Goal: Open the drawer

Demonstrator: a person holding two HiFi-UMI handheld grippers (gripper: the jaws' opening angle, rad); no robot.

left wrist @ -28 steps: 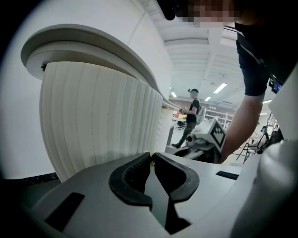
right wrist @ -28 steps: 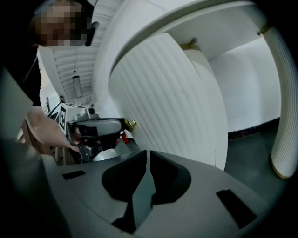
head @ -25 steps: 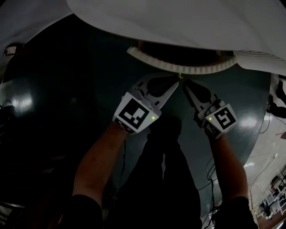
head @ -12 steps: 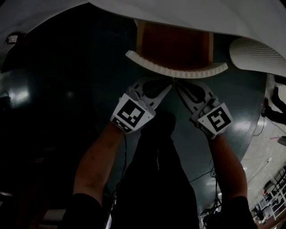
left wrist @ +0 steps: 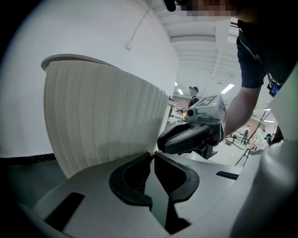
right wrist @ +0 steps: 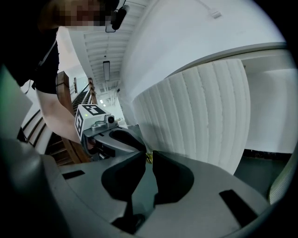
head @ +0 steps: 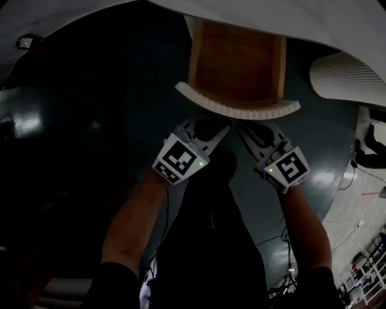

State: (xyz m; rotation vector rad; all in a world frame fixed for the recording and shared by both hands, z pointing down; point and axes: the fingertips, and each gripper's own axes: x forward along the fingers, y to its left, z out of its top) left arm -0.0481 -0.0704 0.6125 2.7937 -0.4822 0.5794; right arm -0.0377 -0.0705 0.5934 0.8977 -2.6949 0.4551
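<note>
Overhead, drawer (head: 236, 57) stands open; between jaws, perhaps knob (right wrist: 148, 156).

The dark green, glossy floor (head: 78, 121) fills most of the head view, with bright patches of reflected light at its left and right; a white, curved cabinet body (head: 271, 18) stands on it along the top edge; at the lower right the floor meets a paler stretch; thin dark cables (head: 287, 250) trail across the green there.

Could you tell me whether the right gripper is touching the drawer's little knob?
Touching: in the right gripper view, the right gripper pinches the small knob on the drawer front.
</note>
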